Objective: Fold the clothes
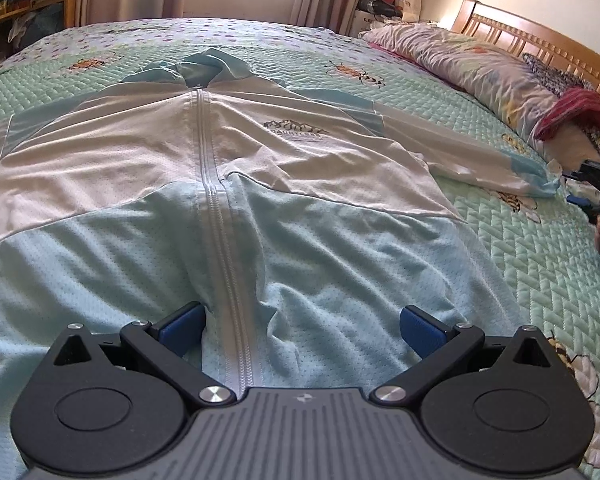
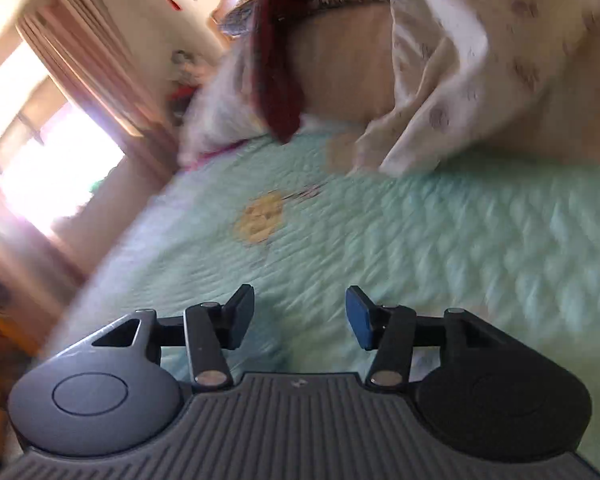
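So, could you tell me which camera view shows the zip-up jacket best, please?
The left wrist view: the jacket lies spread flat on the bed, zipper and both sleeves visible. The blurred right wrist view shows none of it.

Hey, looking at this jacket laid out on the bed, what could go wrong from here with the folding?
The white and light-blue zip-up mesh jacket is already wrinkled near its hem, so folding now may trap creases. The open left claw straddles the white zipper and could pinch and bunch it. The right claw, open over bare green quilted bedspread, might grab bedding instead.
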Motion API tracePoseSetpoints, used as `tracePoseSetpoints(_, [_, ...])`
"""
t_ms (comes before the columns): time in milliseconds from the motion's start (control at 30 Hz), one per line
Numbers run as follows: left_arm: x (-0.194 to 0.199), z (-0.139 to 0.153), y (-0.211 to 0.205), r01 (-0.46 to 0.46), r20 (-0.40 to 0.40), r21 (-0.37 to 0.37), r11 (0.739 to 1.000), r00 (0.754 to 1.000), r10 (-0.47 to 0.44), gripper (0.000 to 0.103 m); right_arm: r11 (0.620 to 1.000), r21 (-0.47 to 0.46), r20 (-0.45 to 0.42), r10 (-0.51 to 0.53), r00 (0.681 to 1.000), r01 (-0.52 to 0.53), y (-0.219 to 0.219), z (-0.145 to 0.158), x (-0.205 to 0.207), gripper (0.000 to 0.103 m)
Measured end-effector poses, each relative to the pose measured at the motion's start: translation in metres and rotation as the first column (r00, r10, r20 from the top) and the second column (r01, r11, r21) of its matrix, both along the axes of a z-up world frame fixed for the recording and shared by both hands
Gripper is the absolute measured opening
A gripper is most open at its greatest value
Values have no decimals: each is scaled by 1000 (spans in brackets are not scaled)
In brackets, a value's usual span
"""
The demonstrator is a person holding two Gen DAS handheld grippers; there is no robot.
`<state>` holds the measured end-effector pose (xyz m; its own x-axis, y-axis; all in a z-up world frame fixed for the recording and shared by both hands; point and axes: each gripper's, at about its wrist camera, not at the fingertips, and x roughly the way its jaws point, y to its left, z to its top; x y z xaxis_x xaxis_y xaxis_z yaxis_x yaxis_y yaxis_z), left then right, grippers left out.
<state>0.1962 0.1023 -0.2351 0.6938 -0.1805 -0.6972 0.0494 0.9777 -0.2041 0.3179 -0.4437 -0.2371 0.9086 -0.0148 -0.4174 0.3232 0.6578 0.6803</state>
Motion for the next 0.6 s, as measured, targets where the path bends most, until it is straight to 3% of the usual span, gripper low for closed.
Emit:
tracePoseSetpoints(67, [0,0,0,-5,0,-6,1000,1000,5,102,987,26,25,157,987,-158,15,4,4,52])
tracePoseSetpoints(133, [0,1,-1,-6,-2,2,1000,1000,6,102,951,42,44,305,951,-307,31,8,8,52])
tracePoseSetpoints(200, [1,1,-2,-1,-8,11,1000,1000,1,102,934,-40,-95,350,932,-355,48,6,26,46])
tracePoseSetpoints(233, [1,1,-2,0,-10,9,1000,1000,0,102,953,-106,-173,265,949,-285,47,3,28,19])
tracePoseSetpoints(267, [2,1,-1,2,-12,4,1000,1000,-1,102,962,-168,-238,172,956,-215,45,1,30,0])
tracePoseSetpoints(300, [2,2,1,2,-13,-6,1000,1000,-2,102,980,-157,-242,84,966,-125,36,-1,24,0])
tracePoseSetpoints(367, [1,2,5,4,-11,-26,1000,1000,-4,102,995,-98,-236,14,972,-38,28,1,15,0])
tracePoseSetpoints(467, [0,1,6,4,-4,-38,999,1000,-4,102,987,-160,-235,-22,972,-16,55,18,12,10])
tracePoseSetpoints(533, [0,1,6,6,-4,-38,999,1000,-6,102,977,-175,-144,99,985,-124,77,31,19,13])
tracePoseSetpoints(600, [0,2,7,3,-4,-48,999,1000,-3,102,937,-185,-101,284,954,-298,116,41,39,19])
